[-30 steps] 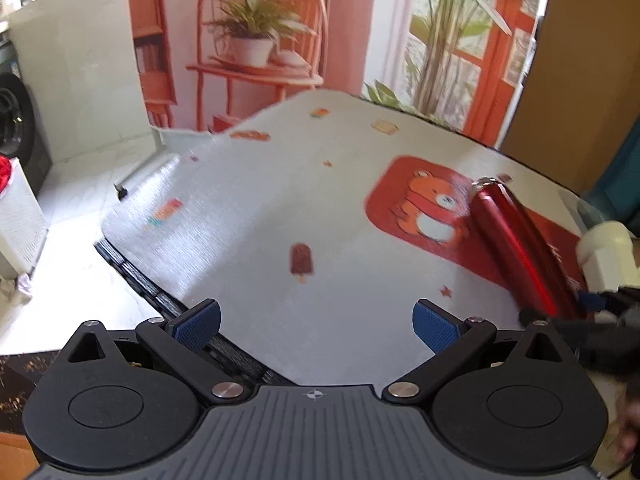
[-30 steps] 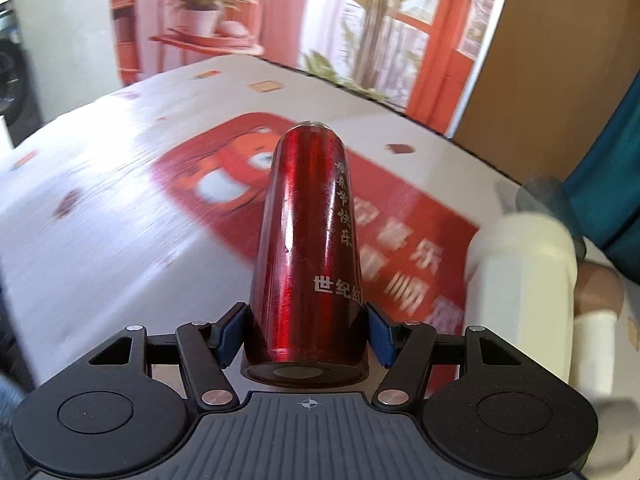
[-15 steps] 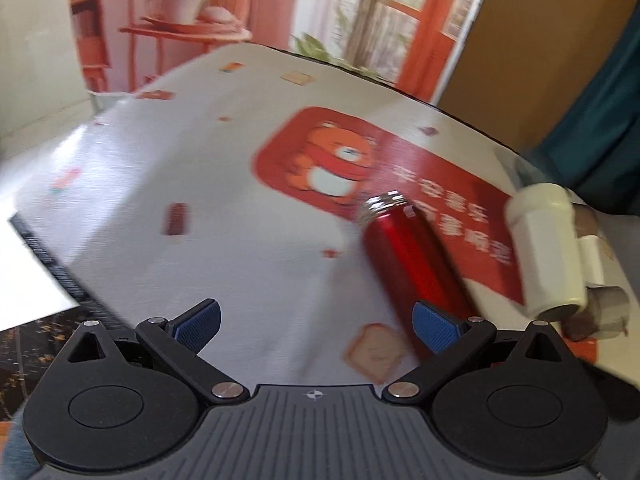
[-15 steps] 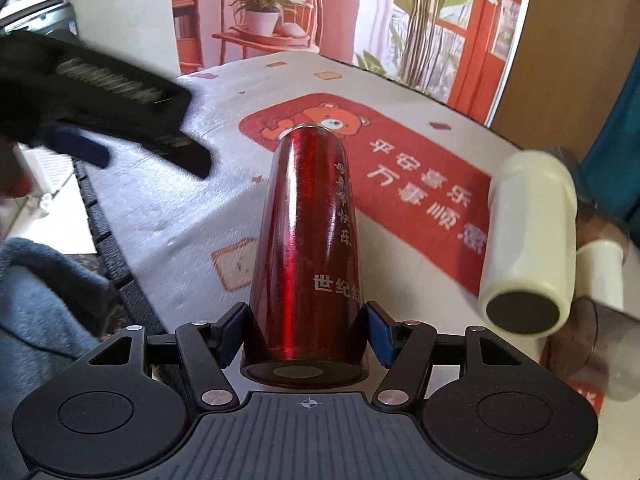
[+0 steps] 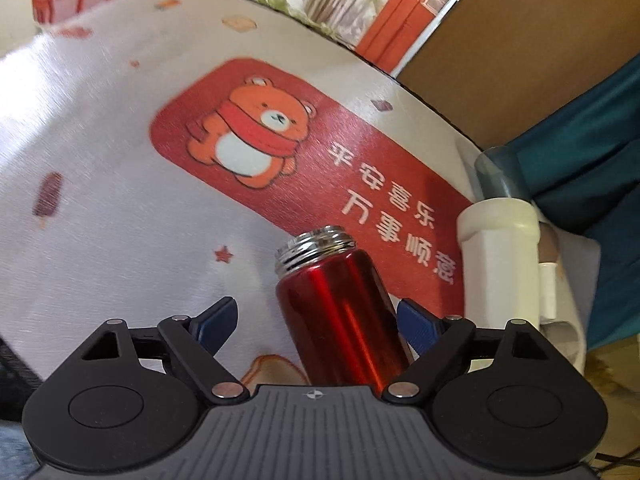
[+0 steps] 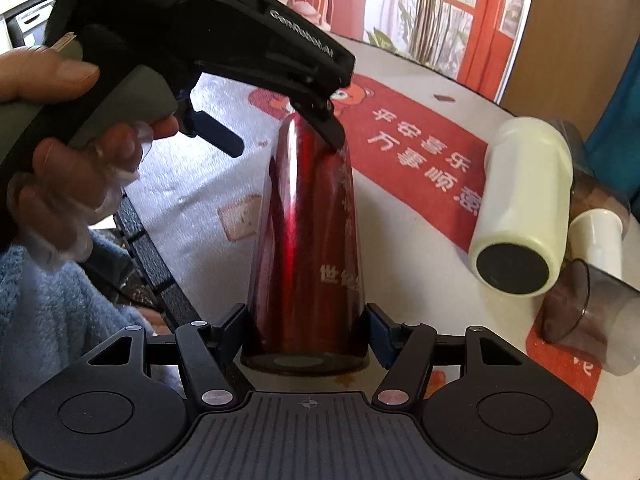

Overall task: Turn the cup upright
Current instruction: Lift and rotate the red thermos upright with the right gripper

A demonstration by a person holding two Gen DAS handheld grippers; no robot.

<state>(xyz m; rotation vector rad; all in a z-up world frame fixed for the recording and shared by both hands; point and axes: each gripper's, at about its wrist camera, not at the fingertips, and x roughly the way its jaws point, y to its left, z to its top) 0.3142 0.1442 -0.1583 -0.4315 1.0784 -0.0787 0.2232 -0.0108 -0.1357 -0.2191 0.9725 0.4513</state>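
Note:
The red metal cup (image 6: 308,240) lies on its side on the tablecloth, its base toward the right wrist camera and its threaded silver mouth (image 5: 316,246) pointing away. My right gripper (image 6: 306,330) is shut on the cup's base end. My left gripper (image 5: 316,322) is open with its blue pads either side of the cup's upper body; the right pad (image 5: 416,324) is close to the cup and the left pad (image 5: 216,322) stands apart. In the right wrist view the left gripper (image 6: 280,120) reaches over the cup from the left.
A cream bottle (image 6: 524,204) lies on its side right of the red cup, also in the left wrist view (image 5: 500,264). A clear brownish cup (image 6: 592,320) and a white cylinder (image 6: 596,236) lie beyond it. The table edge (image 6: 148,256) runs at the left.
My left gripper has moved right and down until its open fingers sit around the red cup. The right gripper keeps its hold on the base.

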